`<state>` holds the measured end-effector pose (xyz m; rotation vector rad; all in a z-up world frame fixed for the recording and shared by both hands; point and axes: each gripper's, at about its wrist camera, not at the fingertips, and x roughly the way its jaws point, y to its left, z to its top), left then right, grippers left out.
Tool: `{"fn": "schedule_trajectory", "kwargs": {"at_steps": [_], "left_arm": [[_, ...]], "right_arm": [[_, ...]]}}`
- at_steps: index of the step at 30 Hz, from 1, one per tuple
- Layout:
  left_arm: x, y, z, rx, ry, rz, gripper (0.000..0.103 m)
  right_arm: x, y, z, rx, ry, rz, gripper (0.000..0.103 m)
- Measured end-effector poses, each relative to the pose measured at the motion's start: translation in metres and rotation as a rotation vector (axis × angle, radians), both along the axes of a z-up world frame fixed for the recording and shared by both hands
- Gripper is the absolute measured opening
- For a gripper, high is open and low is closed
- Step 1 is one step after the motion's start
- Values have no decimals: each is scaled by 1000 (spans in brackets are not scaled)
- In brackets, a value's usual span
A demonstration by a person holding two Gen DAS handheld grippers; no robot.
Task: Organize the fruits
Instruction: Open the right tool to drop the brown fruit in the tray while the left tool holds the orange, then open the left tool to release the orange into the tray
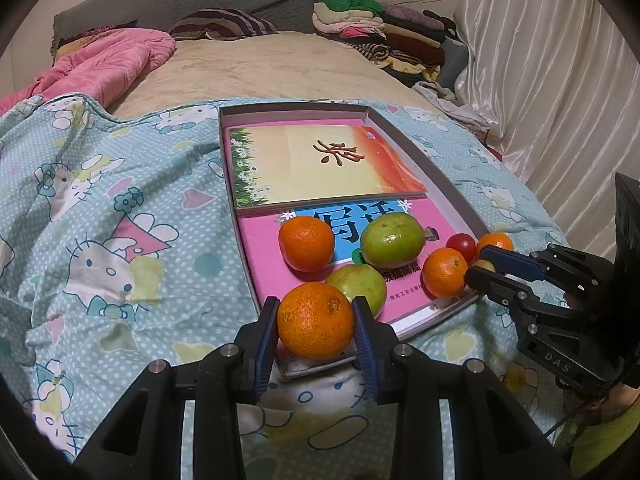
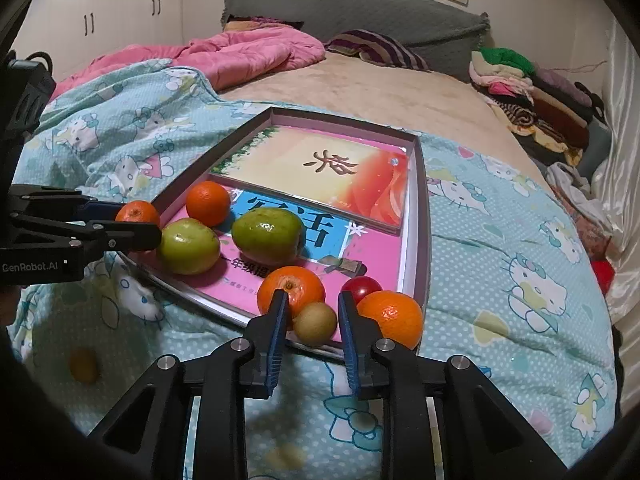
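Note:
A shallow tray [image 1: 404, 148] [image 2: 418, 208] with books in it lies on the bed. My left gripper [image 1: 316, 320] is shut on an orange [image 1: 315, 320] at the tray's near left corner; it also shows in the right wrist view [image 2: 138, 213]. Two green fruits [image 1: 392, 239] [image 1: 358, 284] and more oranges [image 1: 306, 243] [image 1: 445, 273] sit in the tray. My right gripper [image 2: 313, 314] is open around a small brown kiwi [image 2: 315, 323], its pads apart from it. A red fruit [image 2: 361, 286] and an orange [image 2: 390, 318] sit beside it.
A Hello Kitty quilt [image 1: 120, 220] covers the near bed. A pink duvet [image 2: 240, 56] and a striped pillow [image 2: 372, 50] lie at the back. Folded clothes [image 2: 520, 84] are piled at the right. A small yellow fruit [image 2: 84, 366] lies on the quilt at the left.

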<state>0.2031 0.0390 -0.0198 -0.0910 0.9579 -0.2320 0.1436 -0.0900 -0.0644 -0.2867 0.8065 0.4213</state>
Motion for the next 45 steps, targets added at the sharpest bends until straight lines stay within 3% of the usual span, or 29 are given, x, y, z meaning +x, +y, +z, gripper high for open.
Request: {"fn": "schedule_trajectory", "kwargs": {"at_steps": [31, 45], "left_arm": [[-2, -2, 1, -9, 7, -3, 37], [-5, -2, 3, -23, 0, -12, 48]], "right_arm": [[-20, -4, 16, 70, -41, 2, 53], [-25, -16, 25, 99, -79, -33, 59]]}}
